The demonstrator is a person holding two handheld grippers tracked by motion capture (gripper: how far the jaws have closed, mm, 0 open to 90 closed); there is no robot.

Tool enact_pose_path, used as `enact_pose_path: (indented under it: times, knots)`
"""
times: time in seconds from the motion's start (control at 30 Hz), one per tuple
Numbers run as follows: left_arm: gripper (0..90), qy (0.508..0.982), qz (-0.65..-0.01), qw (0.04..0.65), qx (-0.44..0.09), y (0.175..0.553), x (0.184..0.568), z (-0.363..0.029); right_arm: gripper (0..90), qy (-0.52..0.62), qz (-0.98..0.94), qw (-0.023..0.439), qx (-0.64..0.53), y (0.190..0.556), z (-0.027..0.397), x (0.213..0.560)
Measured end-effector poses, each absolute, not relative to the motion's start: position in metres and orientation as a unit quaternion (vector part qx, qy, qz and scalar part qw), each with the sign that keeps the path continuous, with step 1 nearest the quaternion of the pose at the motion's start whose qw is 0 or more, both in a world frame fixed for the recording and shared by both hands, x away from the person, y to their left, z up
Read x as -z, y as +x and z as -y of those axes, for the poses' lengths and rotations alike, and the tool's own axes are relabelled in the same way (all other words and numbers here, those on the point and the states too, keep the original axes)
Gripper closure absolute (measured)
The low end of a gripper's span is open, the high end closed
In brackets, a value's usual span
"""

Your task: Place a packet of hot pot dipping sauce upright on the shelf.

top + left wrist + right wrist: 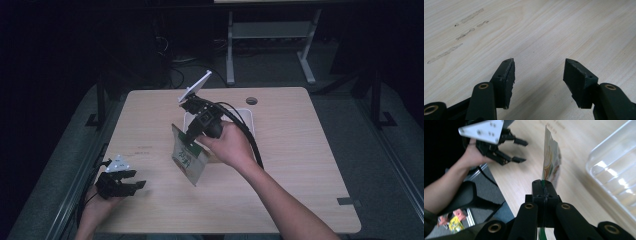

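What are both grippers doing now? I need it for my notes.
Left gripper: open, nothing between its jaws.
Right gripper: shut on the edge of the snack pouch, held off the table.

A clear plastic tub (248, 116) sits on the light wooden table (300, 165), near the middle toward the far side. The table has a small round hole (251, 100) by its far edge and some pale scuff marks (461, 35) on the top. Behind the table stands a grey metal frame (270, 35) on the dark floor.
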State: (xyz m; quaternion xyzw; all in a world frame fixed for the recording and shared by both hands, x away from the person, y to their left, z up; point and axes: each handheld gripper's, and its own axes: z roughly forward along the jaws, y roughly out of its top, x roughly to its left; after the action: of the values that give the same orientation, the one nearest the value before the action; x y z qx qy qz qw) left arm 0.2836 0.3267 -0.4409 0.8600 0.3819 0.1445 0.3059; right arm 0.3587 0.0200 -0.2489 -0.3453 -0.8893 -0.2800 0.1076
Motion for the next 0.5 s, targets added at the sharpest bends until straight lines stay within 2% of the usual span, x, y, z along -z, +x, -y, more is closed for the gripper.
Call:
enact_pose_path:
  times: [0.2,0.5]
  knots:
    - [41.8,0.861,-0.381,0.303,-0.145,0.283,0.442,-0.326,89.7,-0.376,0.872,0.091,0.3,0.372,-0.011,0.227]
    - [42.0,0.862,-0.381,0.3,-0.144,0.284,0.442,-0.327,89.7,-0.417,0.851,0.077,0.311,0.397,-0.002,0.214]
